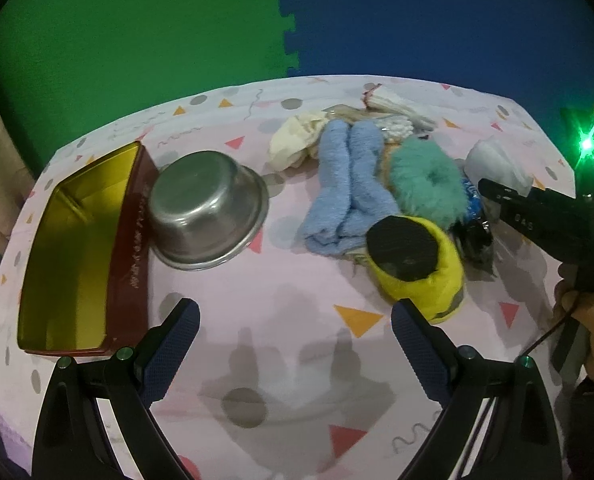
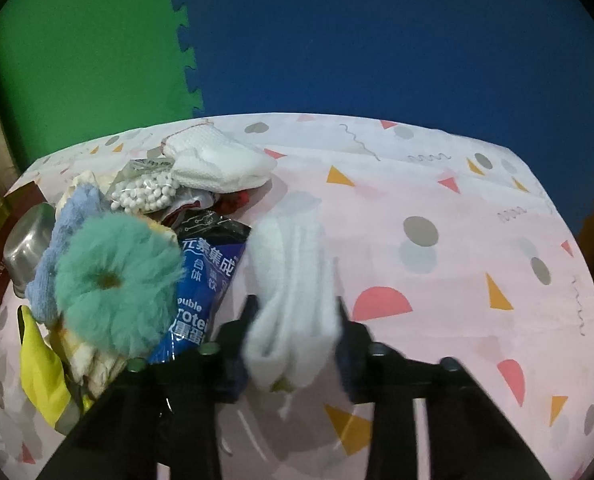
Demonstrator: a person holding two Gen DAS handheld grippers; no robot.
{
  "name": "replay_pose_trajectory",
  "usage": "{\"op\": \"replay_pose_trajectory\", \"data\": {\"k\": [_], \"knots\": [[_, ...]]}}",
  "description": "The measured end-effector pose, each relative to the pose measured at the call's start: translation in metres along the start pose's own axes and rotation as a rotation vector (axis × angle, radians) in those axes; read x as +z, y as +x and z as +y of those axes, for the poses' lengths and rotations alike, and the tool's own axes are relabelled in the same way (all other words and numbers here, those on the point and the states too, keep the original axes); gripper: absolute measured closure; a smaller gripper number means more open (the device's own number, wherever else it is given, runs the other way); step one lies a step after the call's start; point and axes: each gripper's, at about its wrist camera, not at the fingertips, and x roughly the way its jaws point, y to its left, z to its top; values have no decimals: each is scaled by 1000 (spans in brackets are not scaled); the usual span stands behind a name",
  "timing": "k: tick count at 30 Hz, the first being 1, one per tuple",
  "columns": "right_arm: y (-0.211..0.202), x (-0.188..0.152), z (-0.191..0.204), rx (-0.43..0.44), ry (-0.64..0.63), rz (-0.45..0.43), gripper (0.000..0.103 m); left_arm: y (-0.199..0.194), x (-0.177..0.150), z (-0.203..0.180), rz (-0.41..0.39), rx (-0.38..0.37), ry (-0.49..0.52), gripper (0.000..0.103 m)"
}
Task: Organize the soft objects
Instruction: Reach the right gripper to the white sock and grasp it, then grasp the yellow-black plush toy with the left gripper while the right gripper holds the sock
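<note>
Right gripper (image 2: 295, 316) is clamped on a white sock (image 2: 293, 292), centre-bottom of the right wrist view; the pads squeeze the sock near its lower, folded end, so the rest flops forward onto the tablecloth (image 2: 437, 184). Likely a low grip so the sock lifts as one bundle. The sock sits at the right edge of the clutter, apart from the pile, which makes it the easy first pick.

Left gripper (image 1: 295, 340) is spread wide with nothing between its fingers, hovering over bare cloth at bottom centre of the left wrist view. Probably waiting its turn.

The pile, centre-right in the left view: blue towel (image 1: 345, 196), teal scrunchie (image 1: 427, 182), yellow slipper (image 1: 417, 272) sole-up just beyond the left gripper's right finger, cream cloth (image 1: 293, 144) behind. Mixed in are non-soft bits: a blue packet (image 2: 205, 280) under the scrunchie and a bag of beads (image 2: 145, 196).

Tin (image 1: 77, 252) at left, open and empty; bowl (image 1: 207, 210) beside it, touching, tipped toward the camera. Both look like drop-off bins. Which one takes the soft things, cannot tell.
</note>
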Motion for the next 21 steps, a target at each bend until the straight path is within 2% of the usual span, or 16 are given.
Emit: {"op": "replay_pose_trajectory", "data": {"k": [9,13,17,21], "knots": [[-22,-24,-35,-85,60,-11,80,7,-3,-25,19,-65,26,8],[-32,-36,-49,-89,97,-16,80,11,0,-37,23,-100,19,8],[-31,-38,-53,-74,116,-17,80,15,7,-45,15,-126,-43,9],[-28,-37,-55,-59,122,-12,80,26,11,-51,19,-114,-77,9]]}}
